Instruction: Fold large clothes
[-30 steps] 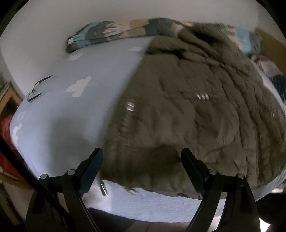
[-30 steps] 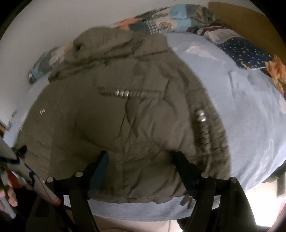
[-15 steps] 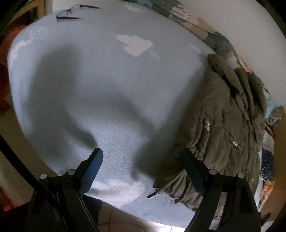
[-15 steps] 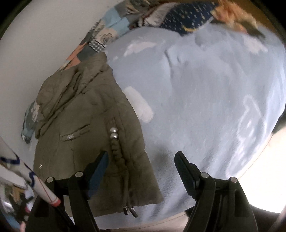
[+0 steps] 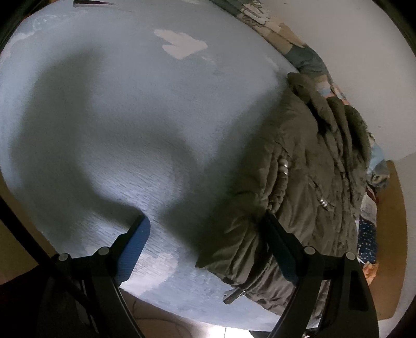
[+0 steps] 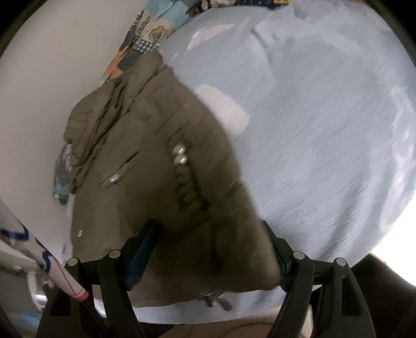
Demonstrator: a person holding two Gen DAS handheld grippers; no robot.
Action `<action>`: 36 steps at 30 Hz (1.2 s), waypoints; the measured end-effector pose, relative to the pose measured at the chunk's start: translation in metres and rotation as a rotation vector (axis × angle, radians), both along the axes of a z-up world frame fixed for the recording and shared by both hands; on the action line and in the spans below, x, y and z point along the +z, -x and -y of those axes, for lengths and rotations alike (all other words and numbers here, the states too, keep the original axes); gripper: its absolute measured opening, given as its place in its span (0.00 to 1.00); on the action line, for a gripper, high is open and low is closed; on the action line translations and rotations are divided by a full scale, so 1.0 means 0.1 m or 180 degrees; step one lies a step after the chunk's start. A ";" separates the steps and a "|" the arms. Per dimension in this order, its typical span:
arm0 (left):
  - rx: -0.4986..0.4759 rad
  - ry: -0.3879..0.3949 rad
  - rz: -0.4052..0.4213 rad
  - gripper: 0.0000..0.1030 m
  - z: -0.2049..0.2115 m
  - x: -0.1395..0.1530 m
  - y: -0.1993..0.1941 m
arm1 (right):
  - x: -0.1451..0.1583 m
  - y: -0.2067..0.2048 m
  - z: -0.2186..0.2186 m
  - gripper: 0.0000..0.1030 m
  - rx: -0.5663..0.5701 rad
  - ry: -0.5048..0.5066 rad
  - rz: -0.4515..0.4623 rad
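An olive quilted jacket (image 5: 306, 182) lies folded lengthwise on a light blue bed (image 5: 130, 117), hood toward the wall, hem at the near edge. My left gripper (image 5: 205, 221) is open and empty, its right finger over the jacket's left hem corner, its left finger over bare sheet. In the right wrist view the jacket (image 6: 156, 169) fills the left half, with silver snaps and zip pulls showing. My right gripper (image 6: 208, 226) is open and empty, straddling the jacket's near hem at the bed (image 6: 325, 130) edge.
A patchwork blanket (image 5: 293, 46) runs along the white wall behind the jacket; it also shows in the right wrist view (image 6: 153, 26). A starred navy pillow (image 5: 366, 239) and a wooden headboard (image 5: 390, 234) lie at the right. Glasses (image 5: 91, 3) rest at the bed's far left.
Both grippers swung apart to the jacket's sides, then came in closer. The left now sits at the left hem corner, the right over the right part of the hem. Both stayed open.
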State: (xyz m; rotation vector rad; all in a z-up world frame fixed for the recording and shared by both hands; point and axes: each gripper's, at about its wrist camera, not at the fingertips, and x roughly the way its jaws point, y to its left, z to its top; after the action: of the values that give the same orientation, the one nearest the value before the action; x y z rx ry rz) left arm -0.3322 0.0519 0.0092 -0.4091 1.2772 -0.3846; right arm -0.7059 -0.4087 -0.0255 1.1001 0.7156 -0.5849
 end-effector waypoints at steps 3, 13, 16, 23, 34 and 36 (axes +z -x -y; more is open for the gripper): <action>0.0011 0.0105 0.0024 0.84 -0.01 0.02 0.02 | -0.01 -0.09 -0.07 0.80 0.0145 -0.0014 0.0076; 0.0171 0.0151 0.0177 0.84 -0.06 0.11 0.10 | 0.03 -0.15 -0.17 0.80 0.0205 0.0048 0.0403; 0.0306 0.0304 0.0220 0.84 -0.18 0.17 0.09 | -0.06 -0.15 -0.13 0.78 0.0134 -0.0056 0.0360; 0.0017 0.0443 0.0009 0.84 0.05 -0.01 0.09 | -0.08 -0.20 -0.12 0.78 0.0141 -0.0060 0.0307; -0.0678 -0.0836 0.1029 0.68 0.85 0.20 0.42 | -0.03 -0.29 -0.22 0.64 0.0401 0.0096 0.0292; -0.0796 -0.1075 0.1238 0.65 0.95 0.23 0.50 | -0.06 -0.33 -0.24 0.63 0.0418 0.0186 0.0099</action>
State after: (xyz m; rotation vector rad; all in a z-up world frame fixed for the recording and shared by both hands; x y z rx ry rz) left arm -0.3817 -0.0433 0.0319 0.1123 0.9870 -0.4255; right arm -0.6728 -0.3851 -0.0318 0.9982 0.7333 -0.4731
